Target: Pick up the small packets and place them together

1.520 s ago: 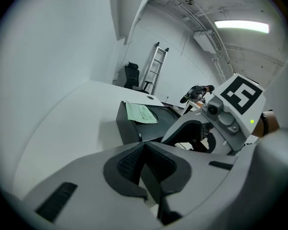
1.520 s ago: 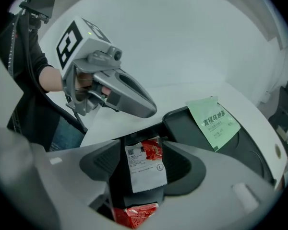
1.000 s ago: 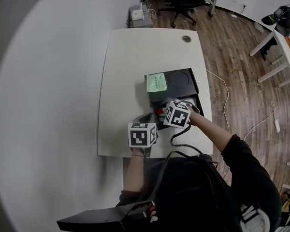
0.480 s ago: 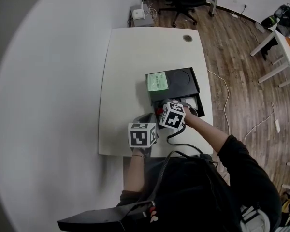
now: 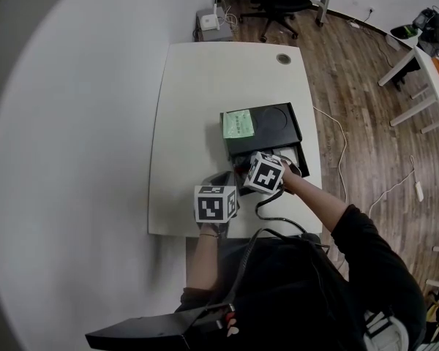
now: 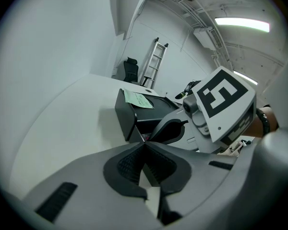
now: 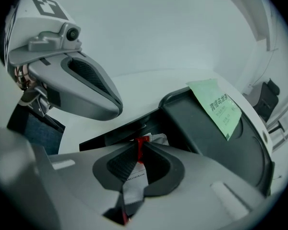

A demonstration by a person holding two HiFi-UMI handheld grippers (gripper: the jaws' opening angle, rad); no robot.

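In the right gripper view my right gripper (image 7: 138, 147) has just been closing and now pinches a small silver packet with a red end (image 7: 133, 178). It hangs over the open black tray (image 7: 110, 133), where another silver packet (image 7: 158, 139) lies. A green packet (image 7: 221, 110) rests on the black box lid (image 7: 221, 143). From the head view the right gripper (image 5: 243, 172) sits at the tray's left end under its marker cube. My left gripper (image 6: 144, 143) is shut with nothing between its pads, just left of the box near the desk's front edge (image 5: 221, 181).
The white desk (image 5: 197, 108) has a cable hole (image 5: 282, 58) at its far end. An office chair (image 5: 278, 2) and a small white unit (image 5: 207, 22) stand beyond it. Cables trail on the wooden floor (image 5: 351, 123) to the right.
The right gripper's marker cube has rolled a little over the tray while staying in place. The left gripper has not moved.
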